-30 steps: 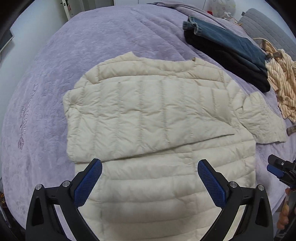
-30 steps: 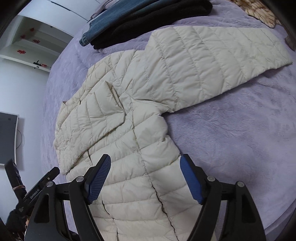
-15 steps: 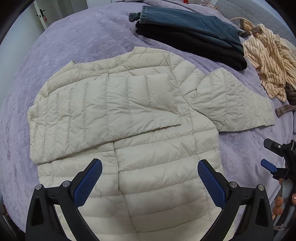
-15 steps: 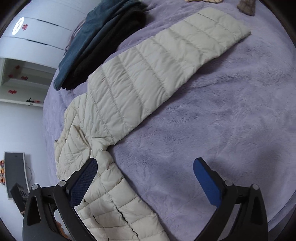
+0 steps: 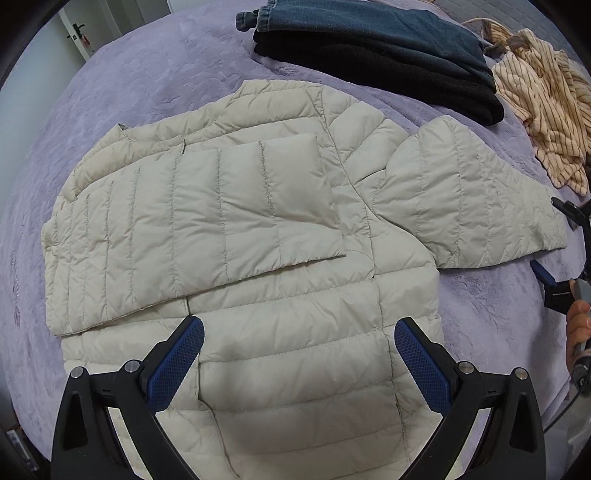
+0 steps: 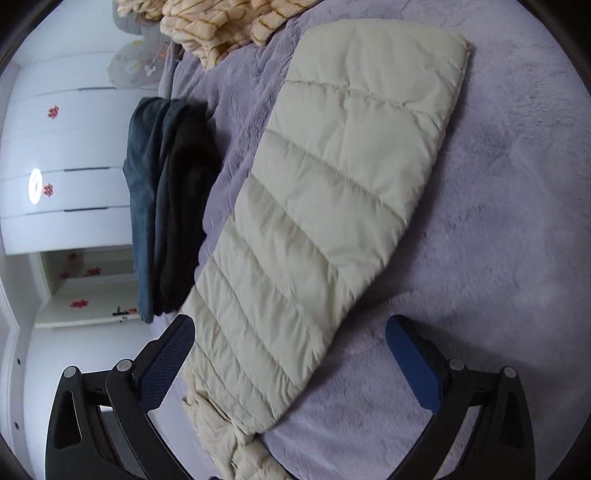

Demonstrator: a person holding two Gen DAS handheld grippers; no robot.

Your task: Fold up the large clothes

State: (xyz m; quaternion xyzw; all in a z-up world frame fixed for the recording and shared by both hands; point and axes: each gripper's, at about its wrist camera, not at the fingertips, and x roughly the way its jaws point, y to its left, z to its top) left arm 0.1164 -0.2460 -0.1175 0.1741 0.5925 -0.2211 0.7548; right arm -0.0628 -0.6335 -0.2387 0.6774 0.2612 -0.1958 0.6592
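Bed: a lilac plush bedspread [image 5: 155, 74] is spread under everything seen; it serves as the landmark.
Jacket: a cream quilted puffer jacket [image 5: 295, 332] is laid flat on the middle of the bedspread, front up. One sleeve is folded across the chest; the other sleeve [image 6: 332, 184] is stretched out sideways onto the bare bedspread.
Folded pile: a folded dark blue denim garment [image 5: 369, 33] is stacked on a folded black fleece garment [image 5: 388, 77] at the far side of the bedspread, beyond the jacket's collar.
Striped garment: a crumpled cream and brown striped garment [image 5: 546, 110] is heaped on the bedspread's far corner, beside the pile.
Left gripper: the left gripper [image 5: 299, 365] is held above the jacket's lower front; its blue-padded jaws are spread wide, with the hem panels seen between them, and nothing is pinched.
Right gripper: the right gripper [image 6: 290, 365] is held over the outstretched sleeve near its shoulder end; its jaws are spread to their widest, the sleeve is seen passing between them, and no pad is pressed on it.
Hand: a person's hand [image 5: 578, 325] is seen at the bedspread's edge, on the right gripper's handle.
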